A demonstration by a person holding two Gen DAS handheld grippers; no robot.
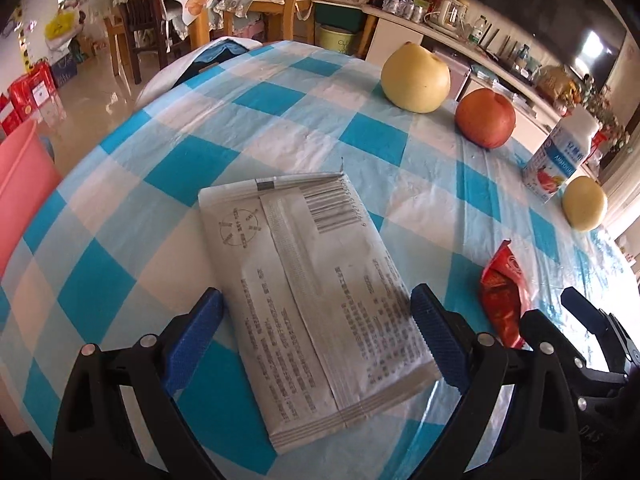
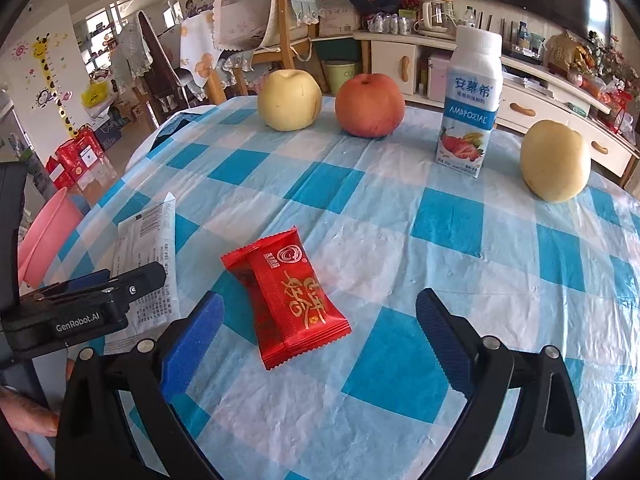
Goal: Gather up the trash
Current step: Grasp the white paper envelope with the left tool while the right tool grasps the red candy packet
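You are at the approach step. Your left tongs (image 1: 316, 340) stand wide, straddling the grey wrapper (image 1: 308, 296) lying flat near the worktop's (image 2: 400, 248) left edge; your right tongs (image 2: 320, 344) stand wide over the red wrapper (image 2: 294, 292). Next, lower and pinch each wrapper's edge, likely for the pink bin (image 2: 44, 236).

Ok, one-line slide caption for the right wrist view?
Open right gripper poised over red snack wrapper on blue-checked tablecloth.

Left gripper (image 1: 316, 336) and right gripper (image 2: 318, 340) both spread wide, seemingly hovering low.
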